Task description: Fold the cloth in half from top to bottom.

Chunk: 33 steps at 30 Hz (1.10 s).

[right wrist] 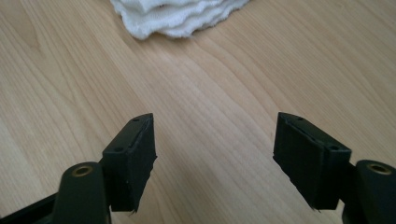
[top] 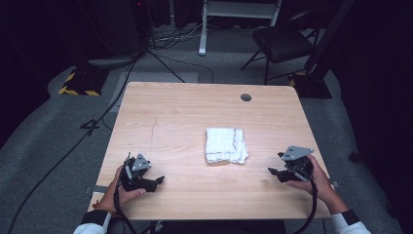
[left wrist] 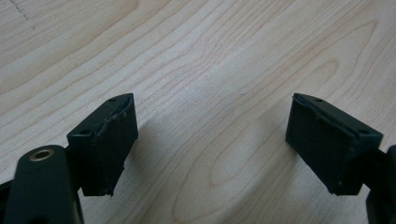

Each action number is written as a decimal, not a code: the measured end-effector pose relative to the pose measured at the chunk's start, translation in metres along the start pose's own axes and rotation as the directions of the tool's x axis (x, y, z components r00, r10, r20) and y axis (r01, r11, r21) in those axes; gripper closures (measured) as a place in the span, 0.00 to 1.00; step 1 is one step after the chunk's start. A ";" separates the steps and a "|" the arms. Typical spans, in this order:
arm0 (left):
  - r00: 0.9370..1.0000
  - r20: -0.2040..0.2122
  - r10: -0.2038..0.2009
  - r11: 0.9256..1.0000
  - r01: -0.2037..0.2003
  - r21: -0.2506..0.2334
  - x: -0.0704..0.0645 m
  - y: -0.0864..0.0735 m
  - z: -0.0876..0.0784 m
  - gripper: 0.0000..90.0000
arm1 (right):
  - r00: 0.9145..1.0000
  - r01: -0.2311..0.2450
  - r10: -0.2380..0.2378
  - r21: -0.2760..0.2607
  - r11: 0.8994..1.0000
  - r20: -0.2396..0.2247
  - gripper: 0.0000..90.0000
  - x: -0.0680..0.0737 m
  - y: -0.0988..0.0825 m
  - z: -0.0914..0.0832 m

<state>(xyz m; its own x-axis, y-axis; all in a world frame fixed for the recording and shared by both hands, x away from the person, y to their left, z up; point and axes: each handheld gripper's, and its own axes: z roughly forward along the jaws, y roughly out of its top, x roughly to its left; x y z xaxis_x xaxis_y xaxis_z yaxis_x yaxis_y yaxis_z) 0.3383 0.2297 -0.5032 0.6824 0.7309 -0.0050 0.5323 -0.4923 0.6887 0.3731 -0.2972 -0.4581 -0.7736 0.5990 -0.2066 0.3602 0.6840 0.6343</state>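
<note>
A folded white cloth (top: 225, 145) with a dark-trimmed edge lies flat near the middle of the wooden table (top: 185, 112). Its layered edge (right wrist: 175, 16) shows at the top of the right gripper view. My left gripper (top: 157, 182) rests low at the table's front left, held in a hand, open with bare wood between its pads (left wrist: 109, 140). My right gripper (top: 275, 171) sits at the front right, a short way from the cloth's near right corner, also open and holding nothing (right wrist: 214, 158).
A round cable hole (top: 246, 97) sits near the table's far edge. Beyond the table are a black chair (top: 282, 44), cables on the grey floor (top: 160, 58) and a white desk leg (top: 202, 29). Bare wood surrounds the cloth.
</note>
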 end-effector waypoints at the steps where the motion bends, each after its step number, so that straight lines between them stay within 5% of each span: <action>1: 1.000 -0.002 -0.002 1.000 0.002 0.000 0.000 0.000 0.000 0.19 | 1.000 0.000 0.000 0.002 1.000 0.002 0.33 0.000 -0.003 0.000; 13: 1.000 0.001 -0.009 1.000 0.009 -0.003 -0.001 0.000 0.000 0.19 | 0.996 -0.088 0.088 -0.004 0.996 0.002 0.31 -0.001 -0.044 -0.004; 23: 1.000 0.005 -0.009 1.000 0.010 -0.004 -0.001 -0.001 0.000 0.19 | 0.980 -0.201 0.201 -0.059 0.978 -0.001 0.31 -0.012 -0.077 -0.019; 28: 1.000 0.005 -0.009 1.000 0.009 -0.004 -0.001 -0.001 0.000 0.19 | 0.959 -0.284 0.283 -0.086 0.955 -0.021 0.30 -0.017 -0.094 -0.019; 33: 1.000 0.005 -0.010 1.000 0.010 -0.004 -0.001 -0.001 0.000 0.19 | 0.949 -0.312 0.315 -0.112 0.943 0.009 0.28 -0.018 -0.101 -0.021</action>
<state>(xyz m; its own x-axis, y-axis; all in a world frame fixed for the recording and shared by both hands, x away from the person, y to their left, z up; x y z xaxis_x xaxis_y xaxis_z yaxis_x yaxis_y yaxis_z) 0.3369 0.2299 -0.5037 0.6801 0.7330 -0.0155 0.5368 -0.4835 0.6914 0.3401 -0.3861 -0.5030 -0.6160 0.7878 -0.0027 0.5229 0.4115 0.7465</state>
